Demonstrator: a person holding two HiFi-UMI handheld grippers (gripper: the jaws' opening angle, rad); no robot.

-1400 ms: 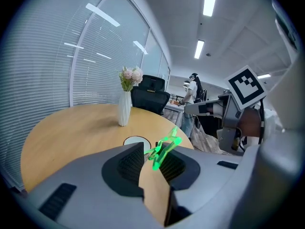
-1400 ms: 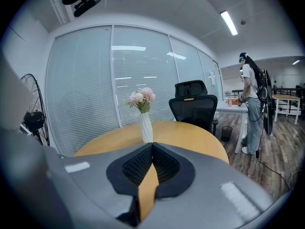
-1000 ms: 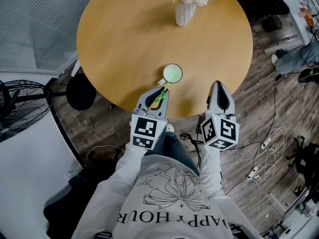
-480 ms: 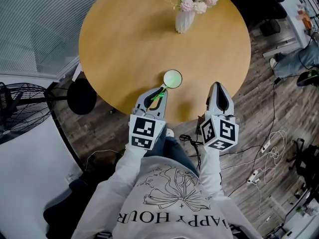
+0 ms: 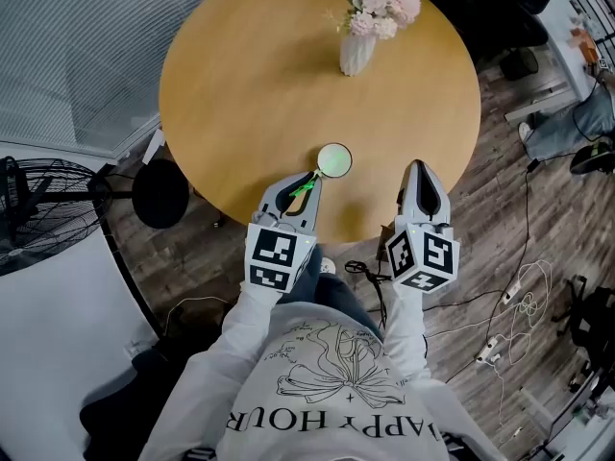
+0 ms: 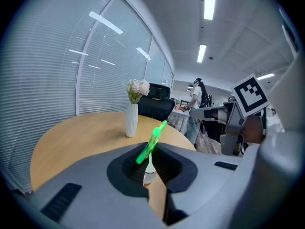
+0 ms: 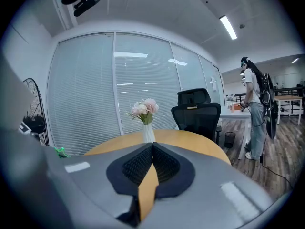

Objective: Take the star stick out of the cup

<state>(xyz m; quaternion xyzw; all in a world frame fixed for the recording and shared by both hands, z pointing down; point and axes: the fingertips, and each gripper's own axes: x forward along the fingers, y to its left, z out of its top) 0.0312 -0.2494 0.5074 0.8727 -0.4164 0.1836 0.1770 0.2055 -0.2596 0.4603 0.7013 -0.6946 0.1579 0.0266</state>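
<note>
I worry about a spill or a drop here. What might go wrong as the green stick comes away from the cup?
1. The left gripper, whose jaws have just been closing, holds the thin star stick tilted between them; it may pivot or slip out.
2. The cup stands right ahead of those jaws, not far from the table edge; a snag on its rim might tip it.

I see a smooth, matt wooden surface [image 5: 240, 84]. The star stick [image 6: 152, 144] looks like glossy green plastic; the floor [image 5: 500, 209], grained planks.
</note>
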